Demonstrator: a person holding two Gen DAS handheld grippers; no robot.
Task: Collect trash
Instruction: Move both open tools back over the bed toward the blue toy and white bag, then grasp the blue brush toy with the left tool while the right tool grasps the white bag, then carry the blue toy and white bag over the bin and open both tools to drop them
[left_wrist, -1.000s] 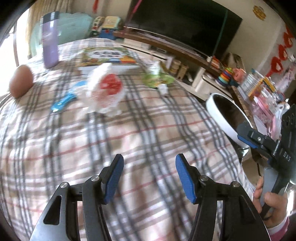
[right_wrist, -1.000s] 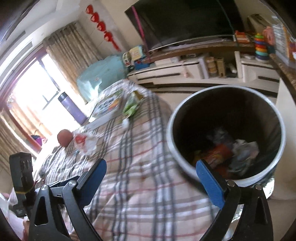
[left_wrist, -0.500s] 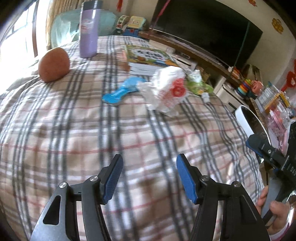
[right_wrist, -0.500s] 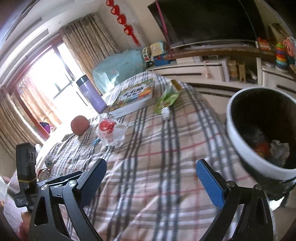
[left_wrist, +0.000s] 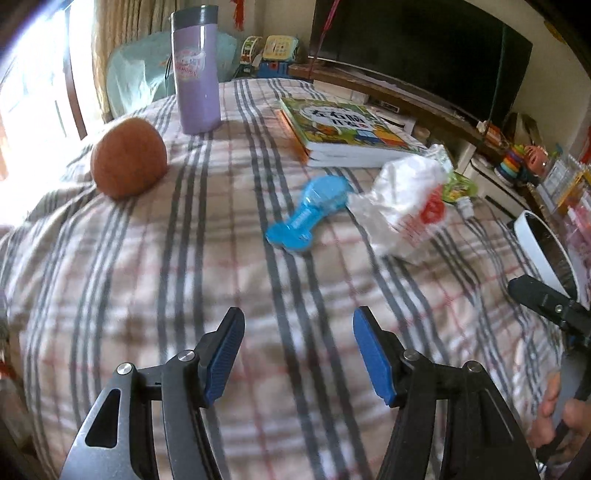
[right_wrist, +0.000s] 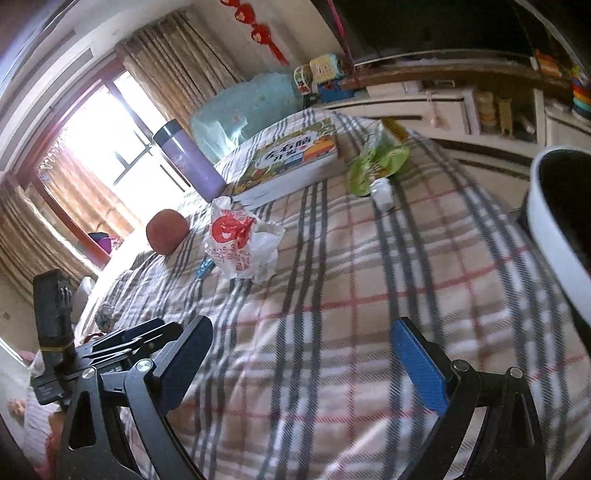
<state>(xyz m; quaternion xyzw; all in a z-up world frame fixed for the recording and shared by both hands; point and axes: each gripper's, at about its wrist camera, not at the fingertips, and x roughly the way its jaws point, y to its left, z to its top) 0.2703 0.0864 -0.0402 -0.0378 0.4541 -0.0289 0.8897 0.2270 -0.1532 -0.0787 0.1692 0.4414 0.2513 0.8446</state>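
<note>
Both tongs (left_wrist: 298, 354) (right_wrist: 301, 360) gape empty over plaid cloth (left_wrist: 184, 258), seemingly untouched.

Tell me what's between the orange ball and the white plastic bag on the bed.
A blue plastic tool lies between the orange ball and white plastic bag, clearest in the left wrist view.

A plaid cloth (left_wrist: 192, 258) of grey and red stripes covered the bed. On it, seen from the left gripper's side, a purple flask (left_wrist: 197, 70) stood upright at eleven o'clock with a brown ball (left_wrist: 127, 159) nearer, at ten. A picture book (left_wrist: 345, 131) lay at one o'clock, a blue plastic toy (left_wrist: 310, 214) at twelve, a crumpled white bag (left_wrist: 408, 206) just beside it, and a green pouch (right_wrist: 376, 164) beyond the bag.
</note>
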